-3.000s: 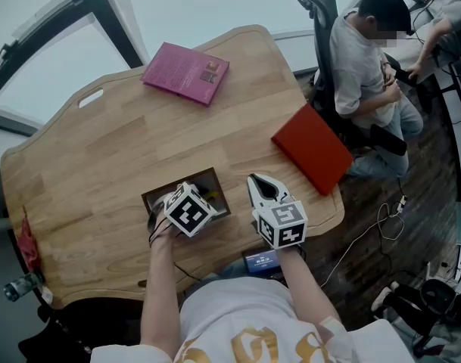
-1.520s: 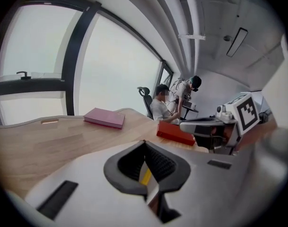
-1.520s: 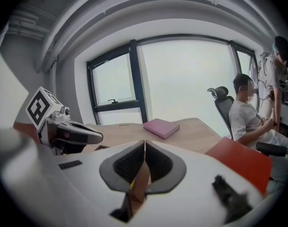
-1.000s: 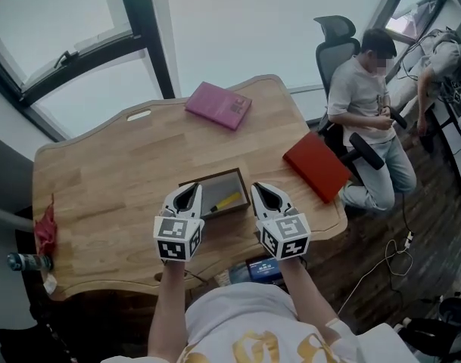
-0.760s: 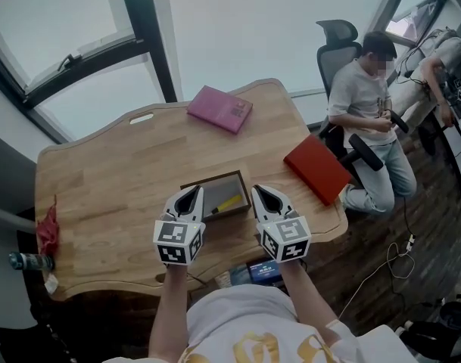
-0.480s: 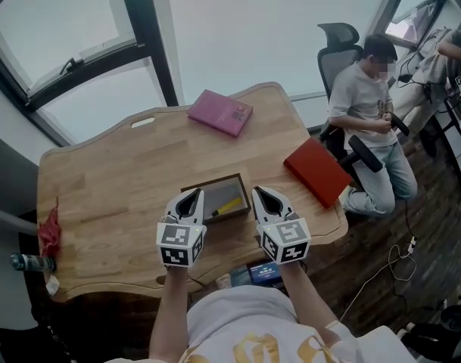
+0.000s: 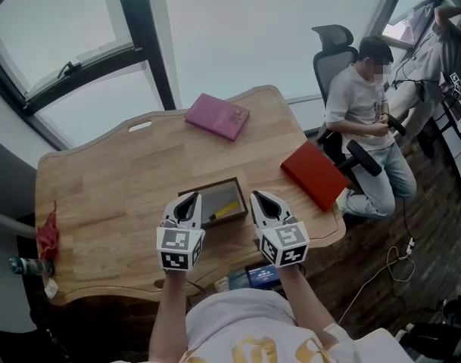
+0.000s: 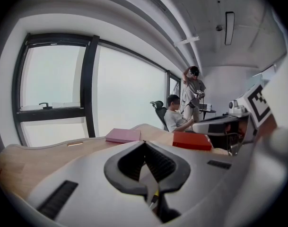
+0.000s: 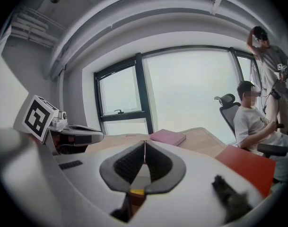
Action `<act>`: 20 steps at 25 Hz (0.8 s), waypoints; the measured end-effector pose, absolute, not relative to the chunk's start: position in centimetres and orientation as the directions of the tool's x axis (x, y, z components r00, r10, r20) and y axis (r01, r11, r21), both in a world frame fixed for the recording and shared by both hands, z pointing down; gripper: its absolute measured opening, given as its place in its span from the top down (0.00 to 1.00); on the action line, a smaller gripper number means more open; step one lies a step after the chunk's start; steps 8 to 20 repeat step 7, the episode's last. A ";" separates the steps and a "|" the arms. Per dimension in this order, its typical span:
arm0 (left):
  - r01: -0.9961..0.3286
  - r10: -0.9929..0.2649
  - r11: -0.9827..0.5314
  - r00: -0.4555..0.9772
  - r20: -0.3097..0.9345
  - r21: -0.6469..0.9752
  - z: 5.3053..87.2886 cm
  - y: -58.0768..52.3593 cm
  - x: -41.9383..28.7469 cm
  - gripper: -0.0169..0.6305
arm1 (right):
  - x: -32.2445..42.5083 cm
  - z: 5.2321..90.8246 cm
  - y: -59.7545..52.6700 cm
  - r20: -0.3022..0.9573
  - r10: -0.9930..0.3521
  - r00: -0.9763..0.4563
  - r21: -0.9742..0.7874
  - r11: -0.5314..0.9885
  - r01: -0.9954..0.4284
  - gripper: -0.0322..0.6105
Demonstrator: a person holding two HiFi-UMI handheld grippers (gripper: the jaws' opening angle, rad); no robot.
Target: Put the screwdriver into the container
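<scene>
The screwdriver [image 7: 225, 210], with a yellow handle, lies inside the open brown container [image 7: 202, 195] near the table's front edge. My left gripper [image 7: 194, 197] is shut and empty, its tips by the container's left front corner. My right gripper [image 7: 255, 195] is also shut and empty, just right of the container. In the left gripper view the jaws [image 8: 144, 144] meet at the tip, and a sliver of yellow shows below them. In the right gripper view the jaws [image 9: 144, 143] are pressed together too. Neither gripper touches the screwdriver.
On the wooden table [image 7: 109, 180] a pink book [image 7: 217, 116] lies at the back and a red book [image 7: 315, 174] at the right edge. A seated person [image 7: 364, 104] and a chair are beyond the right side. A red rag [image 7: 47, 237] hangs at the left edge.
Three seconds ago my left gripper was over the container. Now it is drawn back beside it, and the screwdriver lies inside. Over the last second both grippers have stayed almost still.
</scene>
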State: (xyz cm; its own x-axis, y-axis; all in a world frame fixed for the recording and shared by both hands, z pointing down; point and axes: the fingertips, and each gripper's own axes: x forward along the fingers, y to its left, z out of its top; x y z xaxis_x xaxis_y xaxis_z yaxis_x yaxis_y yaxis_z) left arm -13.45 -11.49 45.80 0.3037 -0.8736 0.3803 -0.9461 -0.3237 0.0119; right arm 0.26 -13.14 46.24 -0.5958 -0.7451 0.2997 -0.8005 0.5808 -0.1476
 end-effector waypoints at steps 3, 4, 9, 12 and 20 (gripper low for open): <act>-0.943 -0.870 -0.330 0.320 0.375 0.041 45.9 -11.5 -13.4 0.95 | 0.0 46.4 -13.2 0.298 -0.742 -0.601 -0.151 0.585 -0.797 0.90; -0.943 -0.871 -0.329 0.322 0.372 0.046 45.8 -11.6 -13.4 0.95 | 0.0 46.4 -13.3 0.299 -0.741 -0.601 -0.150 0.585 -0.797 0.90; -0.945 -0.871 -0.325 0.318 0.373 0.047 45.9 -12.0 -13.6 0.95 | -0.1 46.4 -13.6 0.305 -0.740 -0.600 -0.146 0.586 -0.797 0.90; -0.945 -0.871 -0.325 0.318 0.373 0.047 45.9 -12.0 -13.6 0.95 | -0.1 46.4 -13.6 0.305 -0.740 -0.600 -0.146 0.586 -0.797 0.90; -0.945 -0.871 -0.325 0.318 0.373 0.047 45.9 -12.0 -13.6 0.95 | -0.1 46.4 -13.6 0.305 -0.740 -0.600 -0.146 0.586 -0.797 0.90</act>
